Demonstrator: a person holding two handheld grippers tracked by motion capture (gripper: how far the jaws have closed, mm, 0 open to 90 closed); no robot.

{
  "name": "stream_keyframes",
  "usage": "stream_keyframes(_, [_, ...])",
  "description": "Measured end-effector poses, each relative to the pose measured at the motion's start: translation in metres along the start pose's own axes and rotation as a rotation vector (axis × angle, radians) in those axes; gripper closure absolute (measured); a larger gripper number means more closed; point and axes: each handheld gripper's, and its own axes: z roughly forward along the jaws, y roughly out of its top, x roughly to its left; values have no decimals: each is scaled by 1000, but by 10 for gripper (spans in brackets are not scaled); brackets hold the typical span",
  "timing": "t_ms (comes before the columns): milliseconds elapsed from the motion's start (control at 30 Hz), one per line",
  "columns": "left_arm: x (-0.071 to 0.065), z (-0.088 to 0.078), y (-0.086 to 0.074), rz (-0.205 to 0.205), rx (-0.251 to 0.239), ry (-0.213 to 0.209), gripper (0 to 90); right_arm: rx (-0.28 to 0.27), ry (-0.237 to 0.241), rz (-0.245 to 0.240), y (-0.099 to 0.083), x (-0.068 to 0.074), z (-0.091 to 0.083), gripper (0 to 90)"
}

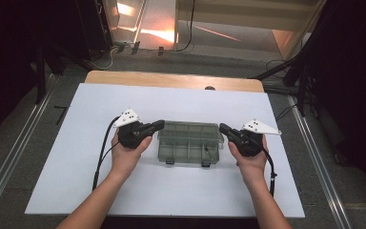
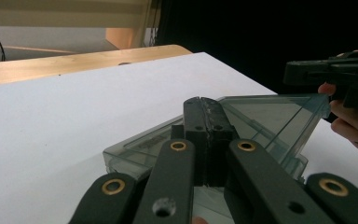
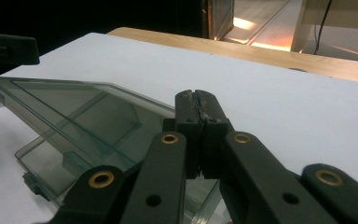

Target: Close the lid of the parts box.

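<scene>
No brand or writing I can read anywhere on the smoky clear box (image 1: pixel 189 141), it's just plain plastic. It sits mid-table on the white sheet (image 1: pixel 76 157), lid lifted a bit, going by the tongs views. Left tongs (image 1: pixel 160 124) are at its left end and right tongs (image 1: pixel 223 128) at its right end, both pinched fully together with nothing between them. Whether the tips actually touch the box is hard to tell. The compartments look murky through the plastic, can't make out any contents.
</scene>
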Motion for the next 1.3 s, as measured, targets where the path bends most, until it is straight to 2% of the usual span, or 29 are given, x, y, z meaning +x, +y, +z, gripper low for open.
stream_keyframes(367, [-8,-7,-18,6,-2,-15,900,1,19,-21,-16,14,-6,900])
stream_keyframes(500, [-13,-9,-24,28,-1,-11,900,5,22,-20,-24,17,-8,900])
stream_keyframes(567, [-13,-11,-27,25,-5,-17,900,5,22,-17,-27,17,-9,900])
stream_keyframes(767, [-17,-12,-35,34,-2,-4,900,11,22,-18,-35,20,-12,900])
stream_keyframes(933, [-19,-13,-44,34,-6,-1,900,37,18,-13,-42,25,-13,900])
stream_keyframes(1000, [-19,-13,-46,29,-7,4,900,35,10,-34,-43,29,-16,900])
stream_keyframes(1167, [-23,-14,-51,25,-7,21,900,24,26,-11,-50,32,-17,900])
stream_keyframes(1300, [-27,-14,-57,29,3,27,900,29,27,-23,-52,34,-15,900])
